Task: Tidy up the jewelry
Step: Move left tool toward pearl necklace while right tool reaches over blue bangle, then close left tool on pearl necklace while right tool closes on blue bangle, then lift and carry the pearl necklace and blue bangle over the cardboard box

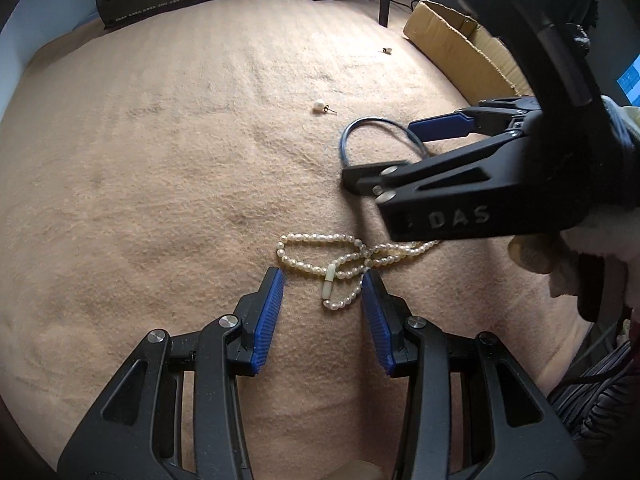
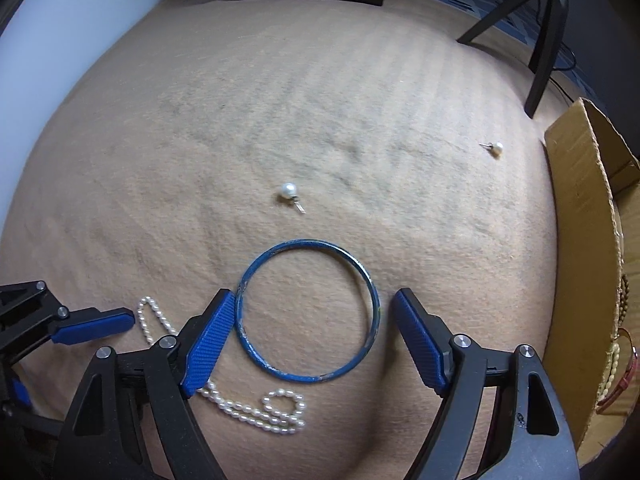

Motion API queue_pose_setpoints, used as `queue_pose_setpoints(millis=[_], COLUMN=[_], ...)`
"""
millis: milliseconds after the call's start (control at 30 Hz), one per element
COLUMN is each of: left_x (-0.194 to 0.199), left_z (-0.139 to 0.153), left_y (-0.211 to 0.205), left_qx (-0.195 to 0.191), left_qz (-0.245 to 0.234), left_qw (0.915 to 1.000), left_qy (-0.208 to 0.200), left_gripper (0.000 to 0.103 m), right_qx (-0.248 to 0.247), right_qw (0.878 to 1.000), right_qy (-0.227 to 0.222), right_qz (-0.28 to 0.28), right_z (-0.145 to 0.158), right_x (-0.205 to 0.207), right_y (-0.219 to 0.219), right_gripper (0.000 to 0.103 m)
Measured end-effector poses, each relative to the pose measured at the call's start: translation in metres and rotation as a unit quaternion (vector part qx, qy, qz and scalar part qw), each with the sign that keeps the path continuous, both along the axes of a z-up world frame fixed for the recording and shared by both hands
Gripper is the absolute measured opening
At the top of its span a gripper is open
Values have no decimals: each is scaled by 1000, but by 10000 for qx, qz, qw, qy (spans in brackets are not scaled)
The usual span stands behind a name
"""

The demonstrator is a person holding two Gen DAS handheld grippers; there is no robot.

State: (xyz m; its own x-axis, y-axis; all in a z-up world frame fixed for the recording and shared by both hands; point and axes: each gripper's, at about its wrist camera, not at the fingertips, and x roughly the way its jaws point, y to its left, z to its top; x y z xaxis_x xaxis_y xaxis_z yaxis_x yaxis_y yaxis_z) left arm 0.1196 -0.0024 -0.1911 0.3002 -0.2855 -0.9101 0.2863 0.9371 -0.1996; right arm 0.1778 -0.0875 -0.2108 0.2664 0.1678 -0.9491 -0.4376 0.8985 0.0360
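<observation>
Cardboard box (image 2: pixel 576 240) holds beaded strands (image 2: pixel 614 364); each hand-held gripper, left (image 1: pixel 323 280) and right (image 2: pixel 312 300), gapes empty.

The left claw (image 1: pixel 323 280) points down at the tan blanket (image 1: pixel 160 180), its blue pads apart. The pearl necklace (image 1: pixel 340 258) lies tangled just ahead of the tips, its white clasp and loose end between them, untouched. Further ahead and to the right, the right claw (image 1: pixel 384 152) stands over the blue bangle (image 1: pixel 360 132). Beyond it lies a pearl earring (image 1: pixel 320 105).
</observation>
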Motion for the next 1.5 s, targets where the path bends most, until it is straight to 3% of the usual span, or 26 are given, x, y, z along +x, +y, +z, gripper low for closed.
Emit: queue_pose_setpoints(millis=[100,233,367,467,600,667,767,833,1067,1500], left_x=[3,4,6,9,11,12,14,16,14,10], left_z=[-2,-3,-7,-8,-9,-9,-9,-8,-1,40], left_y=[-5,-18,-32,-33,-34,-34,-30,-26,-17,3], left_qx=[19,89,437,487,577,574,510,416,87,-585], left_qz=[-3,-141,-261,-223,-219,-234,-187,-116,39,416], left_qw=[10000,9998,9984,9980,9970,9969,9974,9981,9992,9952], left_qy=[-11,-80,-243,-322,-459,-489,-481,-442,-395,-659], left_gripper=[43,61,61,61,45,28,11,6,1,1], right_qx=[27,45,53,63,78,90,115,121,159,513], right_qw=[10000,9999,9999,9999,9999,9999,9998,9998,9997,9973], right_qy=[8,18,15,16,25,31,39,34,-40,-279], right_qz=[-46,-100,-130,-129,-129,-137,-139,-133,-175,-439], right_z=[2,0,5,5,6,5,4,5,9,39], right_x=[3,8,2,2,8,8,10,11,9,5], right_y=[-9,-17,-17,-19,-25,-26,-30,-34,-36,-64], right_gripper=[72,70,70,70,70,71,71,71,71,71])
